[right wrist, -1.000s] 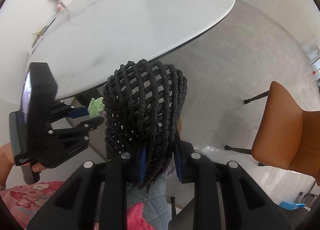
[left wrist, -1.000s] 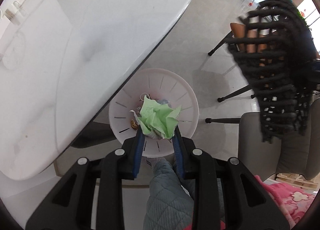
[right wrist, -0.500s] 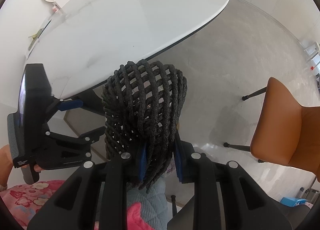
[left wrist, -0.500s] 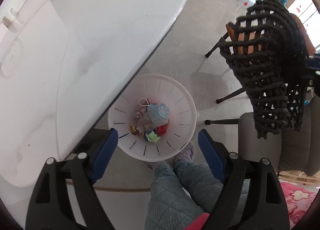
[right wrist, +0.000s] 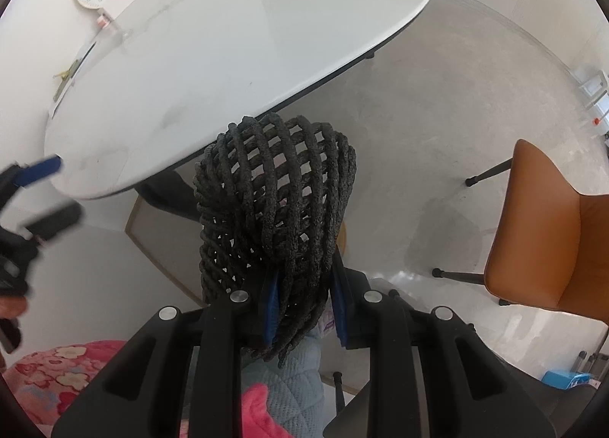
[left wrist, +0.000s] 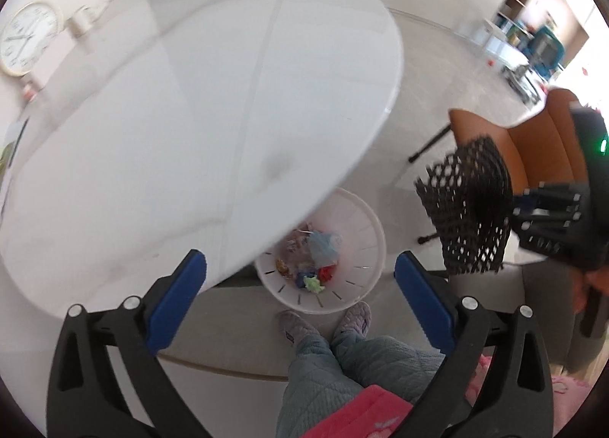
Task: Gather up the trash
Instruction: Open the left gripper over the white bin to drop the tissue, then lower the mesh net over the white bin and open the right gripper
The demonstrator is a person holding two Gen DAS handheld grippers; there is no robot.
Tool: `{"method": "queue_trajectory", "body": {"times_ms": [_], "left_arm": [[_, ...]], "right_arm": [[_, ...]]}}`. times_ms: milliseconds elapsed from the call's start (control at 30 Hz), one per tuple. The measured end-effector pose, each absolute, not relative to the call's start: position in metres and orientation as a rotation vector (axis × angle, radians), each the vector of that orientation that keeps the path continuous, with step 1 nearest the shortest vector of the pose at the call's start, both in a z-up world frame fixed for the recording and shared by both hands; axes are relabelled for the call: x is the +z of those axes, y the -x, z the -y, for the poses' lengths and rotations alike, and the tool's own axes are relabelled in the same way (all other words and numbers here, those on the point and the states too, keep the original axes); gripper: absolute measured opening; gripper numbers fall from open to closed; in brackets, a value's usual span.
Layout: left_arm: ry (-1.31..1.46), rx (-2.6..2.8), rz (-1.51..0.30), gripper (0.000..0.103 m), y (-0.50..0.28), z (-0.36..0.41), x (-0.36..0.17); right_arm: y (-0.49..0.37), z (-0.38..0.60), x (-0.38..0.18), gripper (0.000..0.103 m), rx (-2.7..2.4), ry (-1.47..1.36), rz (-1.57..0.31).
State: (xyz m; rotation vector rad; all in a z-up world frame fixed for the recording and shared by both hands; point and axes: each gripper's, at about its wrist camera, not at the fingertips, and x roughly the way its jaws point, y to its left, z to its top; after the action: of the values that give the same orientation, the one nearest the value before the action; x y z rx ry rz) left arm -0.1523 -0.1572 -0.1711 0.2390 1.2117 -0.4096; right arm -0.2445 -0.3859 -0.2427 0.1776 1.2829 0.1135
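- Left gripper (left wrist: 300, 287): fingers were opening, empty; the green paper wad (left wrist: 314, 283) it had held lay dropped in the white bin (left wrist: 371, 247).
- Right gripper (right wrist: 304, 306): fingers clenched on the black net (right wrist: 278, 206).

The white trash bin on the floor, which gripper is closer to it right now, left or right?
Left. The left gripper, jaws opening and empty, hangs above the white trash bin. The right gripper sits off to the side, clamped on a black mesh net.
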Motion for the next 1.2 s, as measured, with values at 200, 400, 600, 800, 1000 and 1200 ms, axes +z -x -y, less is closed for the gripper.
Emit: {"method": "queue_trajectory", "body": {"times_ms": [200,400,600,800,1000,1200], "left_arm": [[-0.178,-0.339,-1.227,0.095,0.149,0.137,-0.157],[-0.154,-0.321,-1.216,0.095,0.152,0.132,-0.149],[-0.145,-0.312,-1.216,0.095,0.152,0.118,-0.146],[-0.149,-0.305,-1.222,0.095,0.147,0.109,-0.147],[-0.170,-0.295,-1.225,0.095,0.143,0.099,-0.149],[-0.195,-0.295,-1.236,0.095,0.138,0.093,-0.152]], "right_arm": [[0.239,0.371,-0.252,0.025,0.150,-0.164,-1.292],[0.233,0.357,-0.253,0.025,0.166,-0.151,-1.291],[0.234,0.346,-0.257,0.025,0.167,-0.147,-1.289],[0.226,0.334,-0.283,0.025,0.164,-0.137,-1.317],[0.211,0.319,-0.325,0.027,0.155,-0.114,-1.368],[0.201,0.307,-0.355,0.066,0.156,-0.116,-1.373]]}}
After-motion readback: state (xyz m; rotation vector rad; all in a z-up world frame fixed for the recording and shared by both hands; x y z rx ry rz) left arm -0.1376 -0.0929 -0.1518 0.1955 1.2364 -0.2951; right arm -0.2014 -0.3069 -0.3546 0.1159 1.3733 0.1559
